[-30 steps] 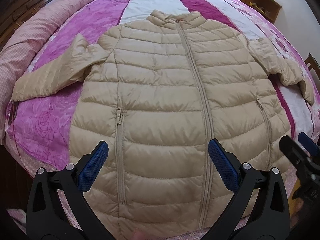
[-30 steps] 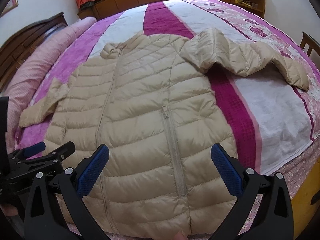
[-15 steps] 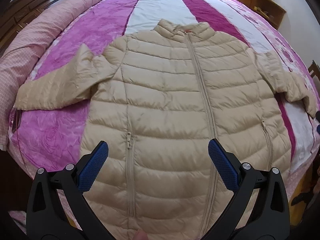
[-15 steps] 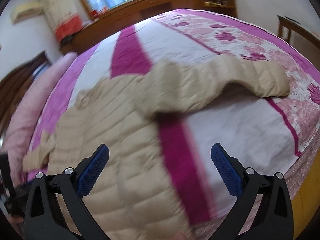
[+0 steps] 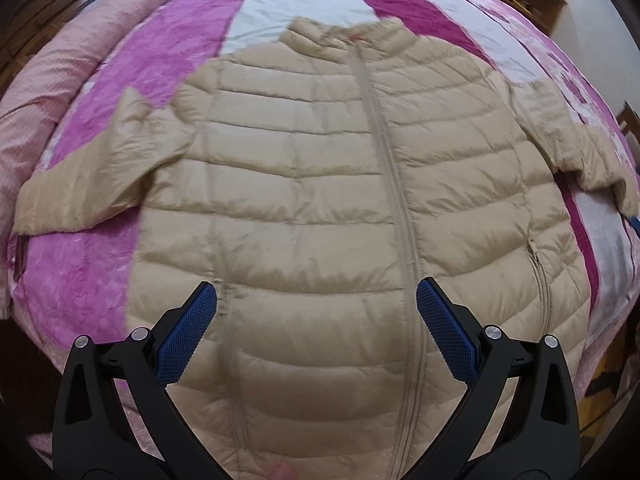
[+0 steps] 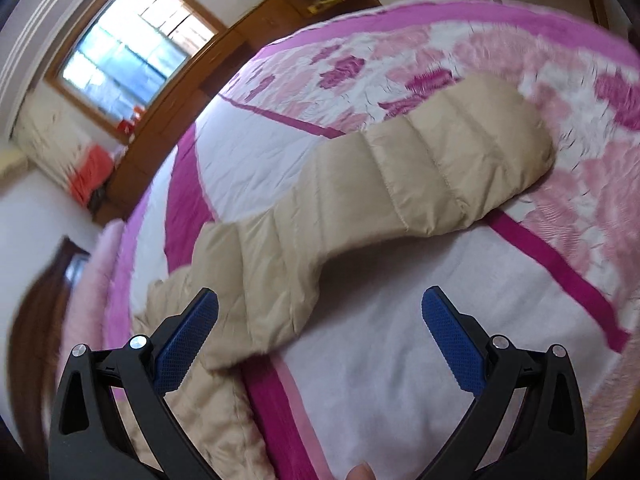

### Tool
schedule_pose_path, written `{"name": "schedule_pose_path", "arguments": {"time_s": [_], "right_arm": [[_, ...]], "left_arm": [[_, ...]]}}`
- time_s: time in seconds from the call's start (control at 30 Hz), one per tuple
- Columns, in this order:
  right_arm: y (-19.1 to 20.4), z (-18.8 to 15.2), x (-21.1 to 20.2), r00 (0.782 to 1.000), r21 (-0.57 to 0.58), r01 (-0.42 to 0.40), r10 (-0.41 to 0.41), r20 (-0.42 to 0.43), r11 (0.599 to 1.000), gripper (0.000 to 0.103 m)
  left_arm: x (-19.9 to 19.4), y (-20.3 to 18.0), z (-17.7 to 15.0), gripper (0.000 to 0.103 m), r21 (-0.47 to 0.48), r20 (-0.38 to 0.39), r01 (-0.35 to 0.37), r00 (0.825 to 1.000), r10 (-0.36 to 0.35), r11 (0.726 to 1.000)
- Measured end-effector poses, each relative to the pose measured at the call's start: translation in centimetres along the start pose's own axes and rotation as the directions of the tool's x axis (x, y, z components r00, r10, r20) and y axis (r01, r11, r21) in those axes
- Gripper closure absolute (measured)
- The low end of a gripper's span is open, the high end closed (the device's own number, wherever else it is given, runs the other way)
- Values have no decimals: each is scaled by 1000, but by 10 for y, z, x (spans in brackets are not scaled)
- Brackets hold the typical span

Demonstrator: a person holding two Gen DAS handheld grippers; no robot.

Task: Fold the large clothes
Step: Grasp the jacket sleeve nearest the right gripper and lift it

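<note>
A beige quilted puffer jacket (image 5: 320, 200) lies face up and zipped on the bed, collar far, hem near, both sleeves spread out. My left gripper (image 5: 316, 320) is open and empty above the jacket's lower front, between the left pocket zip and the centre zip. In the right wrist view the jacket's right sleeve (image 6: 400, 184) stretches across the bedspread to its cuff at the right. My right gripper (image 6: 320, 328) is open and empty above the bedspread just below that sleeve, near the armpit.
The bed has a pink, magenta and white flowered bedspread (image 5: 100, 280). A pink rolled quilt (image 5: 48, 68) lies along its left side. Wooden cabinets (image 6: 224, 60) and a window (image 6: 120, 48) stand beyond the bed. The bed's near edge (image 5: 600, 344) is at the right.
My right gripper has swung right, from over the jacket's body to over the right sleeve. My left gripper has moved closer to the jacket and slightly left. Both stay open.
</note>
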State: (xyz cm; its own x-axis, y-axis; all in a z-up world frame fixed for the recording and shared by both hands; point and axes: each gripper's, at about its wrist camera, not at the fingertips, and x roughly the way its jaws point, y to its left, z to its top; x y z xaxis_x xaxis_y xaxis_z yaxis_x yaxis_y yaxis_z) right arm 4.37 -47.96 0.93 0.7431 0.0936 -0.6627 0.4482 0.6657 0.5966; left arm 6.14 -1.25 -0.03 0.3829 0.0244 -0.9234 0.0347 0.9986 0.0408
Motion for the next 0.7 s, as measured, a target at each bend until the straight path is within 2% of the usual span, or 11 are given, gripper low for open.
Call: {"name": "schedule_pose_path", "arguments": {"time_s": [0.3,0.4,0.47,0.5,0.53,0.57,0.63,0.7], "right_arm": [[-28,30,21,996,153,-78,70,53,985,4],[-35,38,26,995,188,-92,83,54,978,12],[-39,43,27,995,197,-91,81,57,976,32],[-40,44,27,995,194,-91,82,56,977,49],[-42,45,26,995,191,-94,85,56,977,58],[-43,46,24,994,188,-106,96,59,976,63],[-40,46,17,993,155,-110,101,68,982,86],[-35,43,6,991,117,-118,109,80,986,93]], "left_arm": [[19,-19,-3,4,54,-45,-13,999,15,998],[21,-20,-4,4,45,-60,-7,998,10,999],[21,-20,-4,4,45,-61,-8,998,11,999],[20,-21,-5,4,47,-62,-6,998,9,999],[20,-20,-5,4,49,-62,-4,998,7,999],[19,-21,-6,4,53,-62,-2,998,5,999],[18,-20,-6,4,62,-59,-4,998,7,998],[18,-19,-7,4,65,-56,-9,998,13,998]]}}
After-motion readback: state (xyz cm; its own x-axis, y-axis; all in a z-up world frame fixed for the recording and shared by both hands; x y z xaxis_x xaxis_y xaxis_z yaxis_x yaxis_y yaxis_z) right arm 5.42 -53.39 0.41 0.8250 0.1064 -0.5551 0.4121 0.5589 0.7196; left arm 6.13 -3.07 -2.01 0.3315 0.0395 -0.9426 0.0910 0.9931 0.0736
